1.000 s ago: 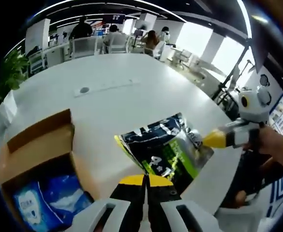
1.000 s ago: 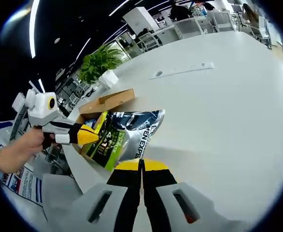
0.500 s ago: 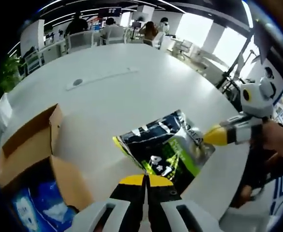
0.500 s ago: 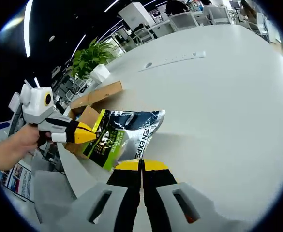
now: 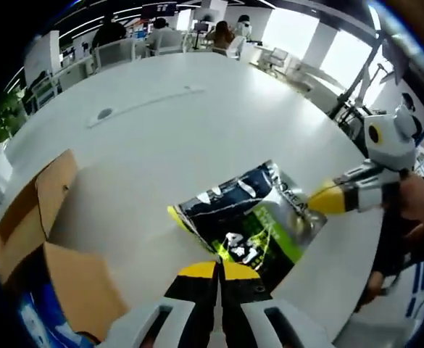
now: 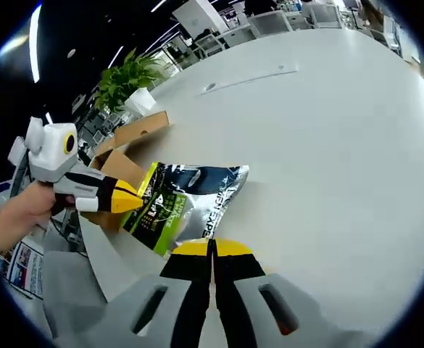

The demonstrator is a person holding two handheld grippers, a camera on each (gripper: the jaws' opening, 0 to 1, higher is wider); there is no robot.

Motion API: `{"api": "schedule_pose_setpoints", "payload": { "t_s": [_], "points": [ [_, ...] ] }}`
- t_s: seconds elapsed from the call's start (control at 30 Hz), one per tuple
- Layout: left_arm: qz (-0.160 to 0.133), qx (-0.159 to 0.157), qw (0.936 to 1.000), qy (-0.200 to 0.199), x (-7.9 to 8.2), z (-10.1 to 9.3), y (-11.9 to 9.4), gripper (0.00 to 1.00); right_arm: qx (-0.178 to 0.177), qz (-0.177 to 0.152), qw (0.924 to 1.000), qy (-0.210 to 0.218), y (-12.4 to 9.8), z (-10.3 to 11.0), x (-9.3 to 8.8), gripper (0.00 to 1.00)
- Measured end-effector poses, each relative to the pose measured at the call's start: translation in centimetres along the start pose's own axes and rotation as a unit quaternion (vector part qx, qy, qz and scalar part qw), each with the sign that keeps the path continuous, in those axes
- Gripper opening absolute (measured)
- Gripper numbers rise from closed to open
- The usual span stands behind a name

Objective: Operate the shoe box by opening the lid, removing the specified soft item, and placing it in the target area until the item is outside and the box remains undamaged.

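Yellow-tipped jaws of the left gripper (image 5: 216, 272) and the right gripper (image 6: 213, 250) are pressed together on opposite edges of the soft pouch (image 5: 246, 225), which they hold between them just above the white table (image 5: 168, 138); whether it touches the tabletop cannot be told. In the right gripper view the pouch (image 6: 183, 203) spans from the near jaws to the far left gripper. Glossy silver, dark and green film, creased and slightly sagging, suggests a light, limp, slippery item, best held by its flat sealed margins rather than its filled middle. At near left stands the cardboard shoe box (image 5: 48, 239), flaps raised and apparently intact, with blue contents showing inside. Beyond lie a potted plant (image 6: 128, 80), chairs and seated people.
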State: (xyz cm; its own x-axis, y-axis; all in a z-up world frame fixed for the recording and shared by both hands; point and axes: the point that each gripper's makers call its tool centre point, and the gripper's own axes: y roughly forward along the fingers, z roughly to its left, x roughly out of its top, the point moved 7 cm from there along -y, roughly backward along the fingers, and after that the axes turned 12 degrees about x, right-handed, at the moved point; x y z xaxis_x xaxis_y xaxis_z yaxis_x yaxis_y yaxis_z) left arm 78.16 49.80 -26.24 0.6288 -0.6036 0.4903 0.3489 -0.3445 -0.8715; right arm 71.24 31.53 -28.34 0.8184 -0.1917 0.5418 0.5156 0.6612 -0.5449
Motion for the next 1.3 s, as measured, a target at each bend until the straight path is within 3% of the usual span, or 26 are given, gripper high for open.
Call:
{"api": "schedule_pose_setpoints", "payload": {
  "t_s": [0.37,0.9,1.3],
  "points": [
    [0.012,-0.004,0.9999,0.000,-0.8,0.0,1.2,0.00,-0.005,0.009,0.9999,0.006,0.4,-1.0,-0.6,0.00],
    [0.004,0.000,0.9999,-0.011,-0.9,0.2,1.8,0.01,-0.004,0.014,0.9999,0.004,0.7,-1.6,-0.9,0.00],
    [-0.014,0.010,0.9998,0.014,-0.9,0.1,1.8,0.11,-0.011,0.007,0.9999,-0.001,0.6,-1.8,-1.0,0.03]
  ]
}}
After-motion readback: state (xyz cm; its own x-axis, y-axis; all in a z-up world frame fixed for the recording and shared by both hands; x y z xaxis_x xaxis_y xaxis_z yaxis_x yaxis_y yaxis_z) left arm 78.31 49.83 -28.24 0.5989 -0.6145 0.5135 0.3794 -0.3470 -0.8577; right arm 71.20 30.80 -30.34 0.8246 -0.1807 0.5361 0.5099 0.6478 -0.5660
